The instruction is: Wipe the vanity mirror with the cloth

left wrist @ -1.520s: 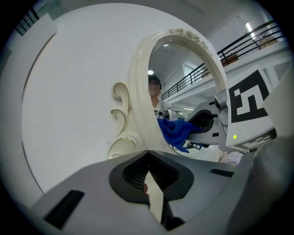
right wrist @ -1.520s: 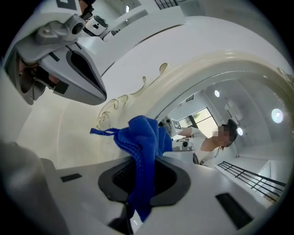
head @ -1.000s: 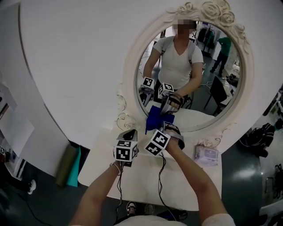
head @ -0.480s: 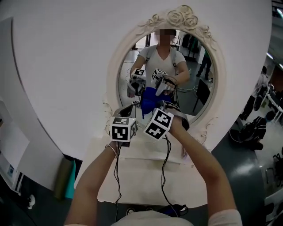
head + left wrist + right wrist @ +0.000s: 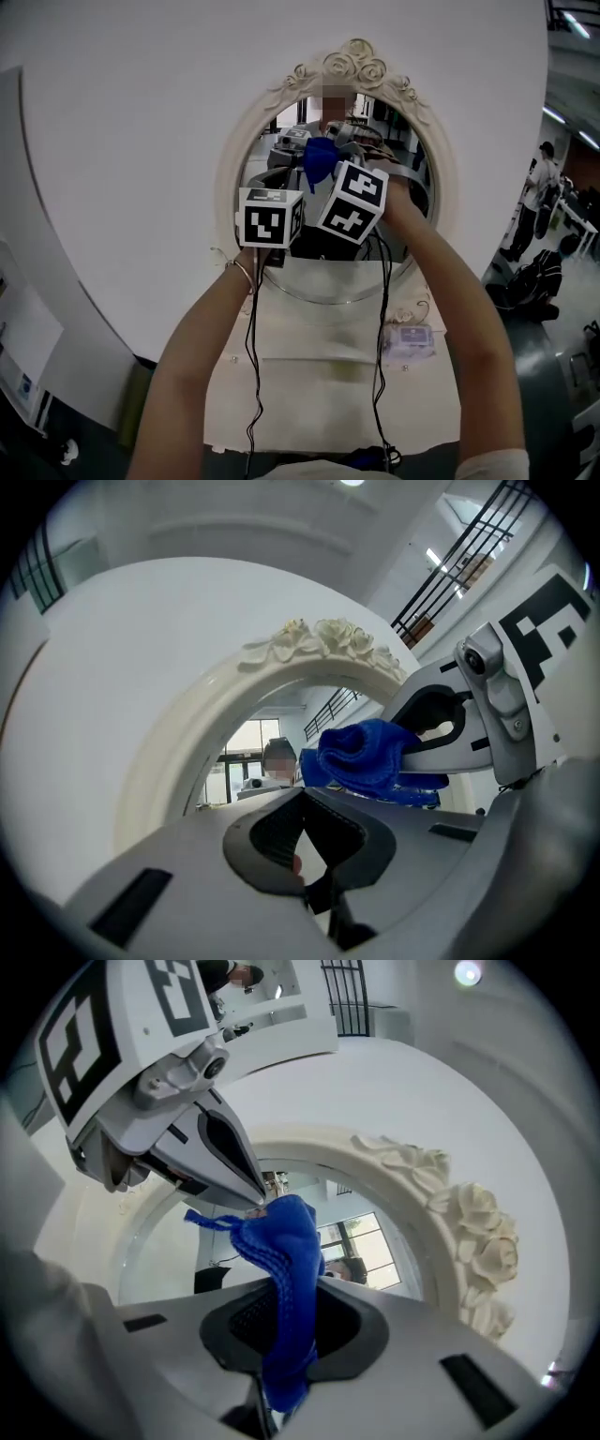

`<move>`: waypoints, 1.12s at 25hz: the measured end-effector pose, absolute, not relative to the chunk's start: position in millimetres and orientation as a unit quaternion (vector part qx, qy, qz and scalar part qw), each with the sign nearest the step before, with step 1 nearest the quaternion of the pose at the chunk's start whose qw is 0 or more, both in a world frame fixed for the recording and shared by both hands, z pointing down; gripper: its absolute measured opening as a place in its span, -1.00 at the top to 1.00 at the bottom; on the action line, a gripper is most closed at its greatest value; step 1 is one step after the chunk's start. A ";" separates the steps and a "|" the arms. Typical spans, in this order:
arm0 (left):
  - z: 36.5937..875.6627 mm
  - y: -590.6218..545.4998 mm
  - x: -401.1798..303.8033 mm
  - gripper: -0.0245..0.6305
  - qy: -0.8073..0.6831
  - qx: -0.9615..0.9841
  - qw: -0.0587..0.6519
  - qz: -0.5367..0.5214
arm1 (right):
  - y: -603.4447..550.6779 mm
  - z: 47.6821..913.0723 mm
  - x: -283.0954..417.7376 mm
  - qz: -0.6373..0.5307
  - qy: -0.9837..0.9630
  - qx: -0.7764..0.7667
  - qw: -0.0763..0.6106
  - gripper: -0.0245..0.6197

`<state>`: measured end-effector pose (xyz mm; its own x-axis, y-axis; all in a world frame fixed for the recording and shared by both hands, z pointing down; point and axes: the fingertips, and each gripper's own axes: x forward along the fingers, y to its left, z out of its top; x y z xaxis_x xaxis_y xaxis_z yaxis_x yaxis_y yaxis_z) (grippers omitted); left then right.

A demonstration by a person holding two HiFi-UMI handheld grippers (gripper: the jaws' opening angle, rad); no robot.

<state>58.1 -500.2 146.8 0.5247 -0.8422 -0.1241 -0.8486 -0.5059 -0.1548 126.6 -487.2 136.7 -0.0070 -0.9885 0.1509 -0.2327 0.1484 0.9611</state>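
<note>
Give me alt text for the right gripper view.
The right gripper clamps a blue cloth, which bunches upward before a mirror framed in white carved roses. The left gripper sits at upper left, its tip by the cloth's top.

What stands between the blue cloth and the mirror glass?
Nothing visible does. The right tool holds the cloth up, close to the upper glass of the mirror. The left tool is beside it, not between.

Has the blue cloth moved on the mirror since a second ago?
Yes, upward. The blue cloth was near the bottom rim of the mirror frame; now it sits high, just under the rose crest.
</note>
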 end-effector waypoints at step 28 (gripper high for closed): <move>119.1 -504.5 69.2 0.91 0.494 -0.864 0.099 0.013 | -487.2 69.1 143.0 -0.439 -0.524 0.556 0.474 0.72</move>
